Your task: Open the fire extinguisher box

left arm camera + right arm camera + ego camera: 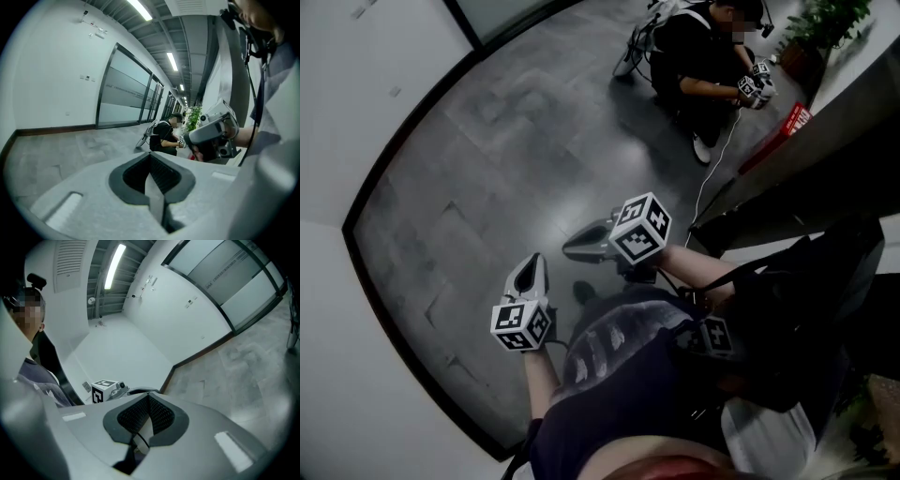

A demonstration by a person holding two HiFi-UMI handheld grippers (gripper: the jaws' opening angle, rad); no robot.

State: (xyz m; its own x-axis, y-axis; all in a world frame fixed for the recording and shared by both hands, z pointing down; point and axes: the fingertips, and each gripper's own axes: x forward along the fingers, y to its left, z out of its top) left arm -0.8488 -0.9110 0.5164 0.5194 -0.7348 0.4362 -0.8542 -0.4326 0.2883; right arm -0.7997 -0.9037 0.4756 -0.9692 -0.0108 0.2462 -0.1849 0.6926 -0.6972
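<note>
Location: corridor with a grey tiled floor (487,159). A second person (689,56) crouches far down it, beside the dark wall.
Left gripper (531,267): jaws together, with nothing between them. It is held in the air over the floor.
Right gripper (575,247): jaws closed pad to pad and empty. It is held level just ahead of the operator's body.
Fire extinguisher box: probably the red case with white print (789,120) at the foot of the dark wall near the crouching person. It lies well apart from both grippers.
Box door: too small to tell whether it is open or shut.
Step in hand: both grippers are carried clear of the box, and neither touches it. This fits a walk toward a closed box as well as a stand-off from one already opened.
Next move calls for: a nearer look at the door and latch, since nothing else can be decided from this distance.
</note>
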